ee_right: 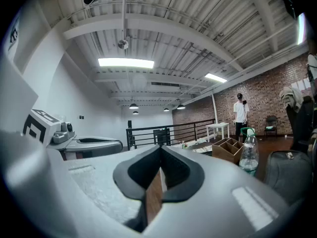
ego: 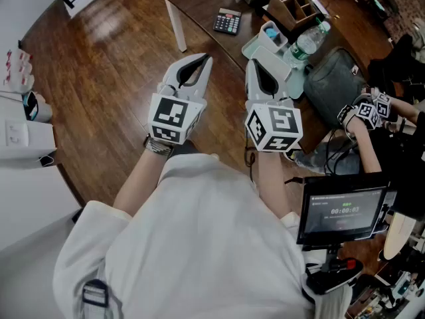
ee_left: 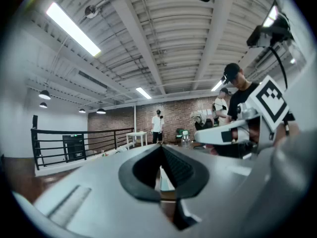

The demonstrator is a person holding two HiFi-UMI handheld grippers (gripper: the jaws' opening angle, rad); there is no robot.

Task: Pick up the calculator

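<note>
The calculator [ego: 227, 21], dark with rows of keys, lies flat on the brown wooden table [ego: 133, 58] at the far side in the head view. My left gripper [ego: 201, 62] and right gripper [ego: 253, 64] are held side by side, level, well short of the calculator. Both are shut with nothing between the jaws. In the left gripper view the shut left gripper [ee_left: 159, 148] points across the room, and the right gripper [ee_left: 233, 133] shows beside it. The right gripper view has the shut right gripper [ee_right: 161, 148] in front. Neither gripper view shows the calculator.
Right of the calculator stand a wooden organizer [ego: 295, 6], a water bottle [ego: 309, 40], a pale green tray [ego: 265, 48] and a dark bag [ego: 335, 78]. A white strip [ego: 176, 25] lies to its left. Another person's hand with marker cubes [ego: 368, 108] and a monitor [ego: 342, 211] are at right.
</note>
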